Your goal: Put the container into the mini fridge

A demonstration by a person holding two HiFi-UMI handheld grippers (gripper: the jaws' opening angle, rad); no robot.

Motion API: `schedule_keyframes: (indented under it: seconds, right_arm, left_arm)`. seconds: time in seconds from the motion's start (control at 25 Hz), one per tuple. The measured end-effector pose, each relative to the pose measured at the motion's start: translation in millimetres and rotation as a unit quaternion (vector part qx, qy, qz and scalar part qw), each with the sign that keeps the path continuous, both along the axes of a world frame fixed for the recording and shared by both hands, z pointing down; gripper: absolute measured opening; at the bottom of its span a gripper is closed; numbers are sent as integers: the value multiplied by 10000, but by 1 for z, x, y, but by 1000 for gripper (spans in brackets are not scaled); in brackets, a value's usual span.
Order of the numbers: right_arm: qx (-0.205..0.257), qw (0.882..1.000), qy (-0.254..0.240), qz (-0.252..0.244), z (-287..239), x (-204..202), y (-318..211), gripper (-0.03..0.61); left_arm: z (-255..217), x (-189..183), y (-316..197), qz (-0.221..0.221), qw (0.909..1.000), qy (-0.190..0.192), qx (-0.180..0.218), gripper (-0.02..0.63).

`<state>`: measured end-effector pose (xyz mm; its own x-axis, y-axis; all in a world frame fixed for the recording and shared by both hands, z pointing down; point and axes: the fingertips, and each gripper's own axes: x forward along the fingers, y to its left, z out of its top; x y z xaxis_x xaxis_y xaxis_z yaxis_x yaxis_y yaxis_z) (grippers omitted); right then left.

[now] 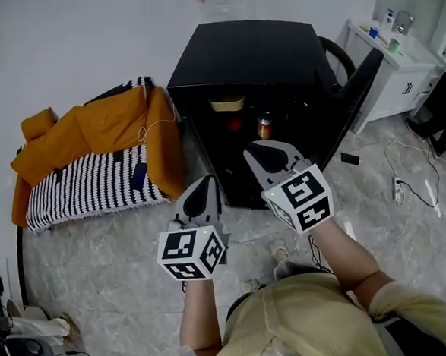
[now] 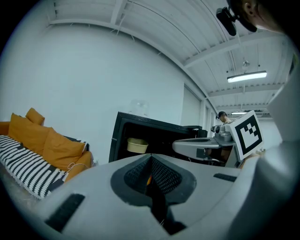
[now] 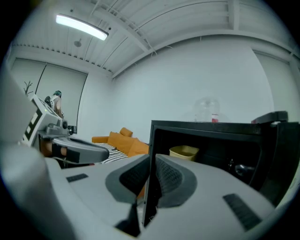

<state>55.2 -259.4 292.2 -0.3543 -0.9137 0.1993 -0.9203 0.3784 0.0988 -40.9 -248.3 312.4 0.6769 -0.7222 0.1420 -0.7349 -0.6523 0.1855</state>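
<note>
An orange sofa [image 1: 90, 129] stands to the left of the mini fridge [image 1: 244, 50], whose door is open. The left gripper [image 1: 206, 182] is in front of the fridge, its jaws together and holding nothing. The container [image 1: 228, 103] sits on the upper shelf inside, near the shelf's left edge. The right gripper [image 1: 261, 154] is close to the opening, its jaws a narrow gap apart with nothing between them.
</note>
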Motion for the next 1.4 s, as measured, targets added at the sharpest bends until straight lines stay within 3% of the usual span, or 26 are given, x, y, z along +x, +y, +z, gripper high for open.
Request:
schedule_keyframes:
  seconds: [0.36, 0.92, 1.4]
  right_arm:
    - [74, 9995, -308, -6, 4, -6, 21, 38]
    - [-497, 9958, -737, -201, 32, -15, 42, 29]
    - [-585, 9942, -862, -249, 36, -15, 48, 28]
  left_arm:
    - [9, -11, 13, -134, 9999, 20, -94, 21]
    - [35, -19, 31, -237, 9989, 1, -415, 21]
    - [41, -16, 36, -221, 9986, -91, -477, 21]
